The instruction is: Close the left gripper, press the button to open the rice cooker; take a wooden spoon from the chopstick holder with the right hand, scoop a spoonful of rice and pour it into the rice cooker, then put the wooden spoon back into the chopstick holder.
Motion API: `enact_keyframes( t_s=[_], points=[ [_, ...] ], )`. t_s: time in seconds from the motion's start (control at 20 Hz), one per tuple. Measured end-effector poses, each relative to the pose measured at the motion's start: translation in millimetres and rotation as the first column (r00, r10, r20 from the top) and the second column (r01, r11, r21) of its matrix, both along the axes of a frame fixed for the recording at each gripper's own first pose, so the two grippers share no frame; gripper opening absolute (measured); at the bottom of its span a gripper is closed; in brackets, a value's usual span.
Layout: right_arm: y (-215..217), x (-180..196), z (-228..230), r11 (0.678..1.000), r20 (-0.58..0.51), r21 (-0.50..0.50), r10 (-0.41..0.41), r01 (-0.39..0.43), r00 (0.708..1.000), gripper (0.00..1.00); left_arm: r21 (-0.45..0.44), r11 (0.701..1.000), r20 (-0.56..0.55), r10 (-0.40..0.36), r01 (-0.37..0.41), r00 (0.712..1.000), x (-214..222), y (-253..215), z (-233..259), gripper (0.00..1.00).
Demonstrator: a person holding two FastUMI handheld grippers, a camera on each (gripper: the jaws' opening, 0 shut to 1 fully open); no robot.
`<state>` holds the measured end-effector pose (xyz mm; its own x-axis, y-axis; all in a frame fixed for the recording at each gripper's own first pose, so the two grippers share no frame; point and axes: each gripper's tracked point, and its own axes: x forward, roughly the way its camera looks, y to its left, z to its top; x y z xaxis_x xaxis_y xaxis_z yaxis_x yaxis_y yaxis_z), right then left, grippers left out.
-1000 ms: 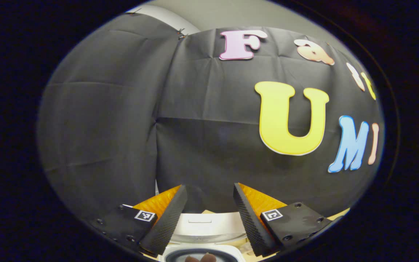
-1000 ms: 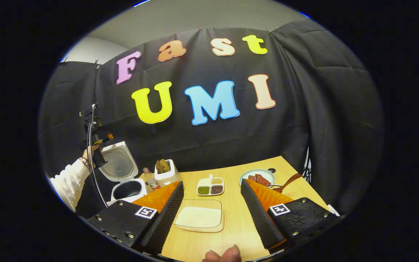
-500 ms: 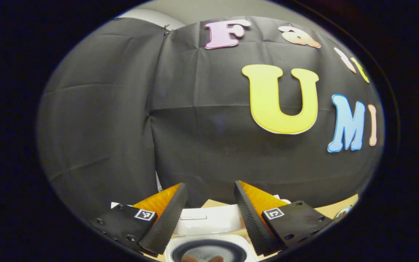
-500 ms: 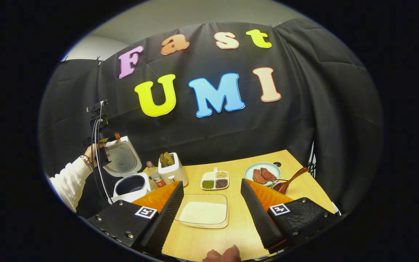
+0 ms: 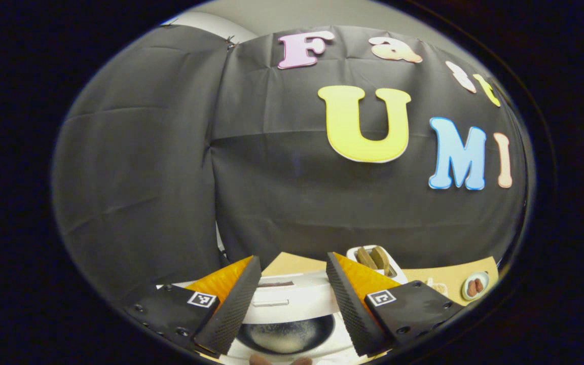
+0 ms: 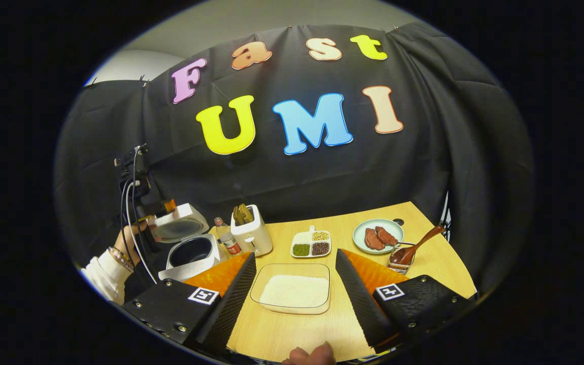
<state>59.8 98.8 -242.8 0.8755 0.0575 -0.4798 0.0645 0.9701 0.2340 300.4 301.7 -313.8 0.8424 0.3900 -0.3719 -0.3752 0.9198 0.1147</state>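
Left claw [image 5: 292, 299] wide open, empty, above the open rice cooker [image 5: 287, 332]. Right claw [image 6: 294, 296] wide open, empty; rice tray [image 6: 292, 293] at 12 o'clock.

Glossy white plastic rice cooker [image 6: 190, 251] on a matt wooden table [image 6: 424, 263], matt cloth wall [image 6: 424, 152] behind.

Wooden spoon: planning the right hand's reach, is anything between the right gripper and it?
Nothing visible does. The wooden spoon leans in its holder right of the right gripper; the rice tray lies off that path.
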Motion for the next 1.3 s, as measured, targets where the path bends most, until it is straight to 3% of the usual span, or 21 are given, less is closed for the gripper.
enact_keyframes(
  t_s=[0.1,0.2,0.3,0.45,0.5,0.9,1.0,1.15,1.3],
  points=[
    [1.6,-2.9,-4.8,1.0,-0.013,0.008,0.001,-0.001,1.0,0.97,-0.012,0.999,-0.052,0.042,-0.042,0.998,-32.4,6.2,-33.6,0.92],
    [2.2,-6.9,-11.7,1.0,-0.032,0.006,0.003,-0.003,0.999,0.97,-0.081,0.993,-0.118,0.08,-0.09,0.99,-55.9,4.3,-70.9,0.92],
    [5.4,-8.7,-17.1,1.0,-0.046,0.011,0.008,-0.008,0.999,0.97,-0.067,0.994,-0.196,0.066,-0.081,0.978,-75.8,-5.6,-108.6,0.93],
    [13.5,-11.0,-21.9,0.999,-0.062,0.022,0.024,-0.023,0.998,0.97,-0.059,0.994,-0.219,0.072,-0.087,0.973,-82.3,-21.2,-140.2,0.92],
    [14.9,-11.1,-21.3,0.999,-0.063,0.019,0.029,-0.027,0.998,0.96,-0.049,0.995,-0.172,0.073,-0.083,0.982,-75.1,-18.1,-136.7,0.93],
    [5.3,-15.9,-15.2,1.0,-0.035,0.014,0.015,-0.014,0.999,0.96,-0.1,0.991,-0.231,0.061,-0.086,0.971,-80.6,-22.0,-131.8,0.95],
    [-0.7,-17.5,-15.5,1.0,-0.038,0.016,0.004,-0.003,0.999,0.97,-0.135,0.986,-0.207,0.065,-0.094,0.976,-81.8,-22.9,-116.6,1.0],
    [-11.6,-17.5,-8.0,1.0,-0.016,0.001,0.002,-0.002,1.0,0.97,-0.11,0.992,-0.144,0.047,-0.064,0.988,-84.7,-24.4,-81.8,0.98],
    [-18.0,-14.8,3.0,1.0,0.011,0.02,0.017,-0.017,1.0,0.96,-0.111,0.992,-0.165,0.042,-0.06,0.986,-97.4,-33.0,-67.5,0.97]
  ],
)
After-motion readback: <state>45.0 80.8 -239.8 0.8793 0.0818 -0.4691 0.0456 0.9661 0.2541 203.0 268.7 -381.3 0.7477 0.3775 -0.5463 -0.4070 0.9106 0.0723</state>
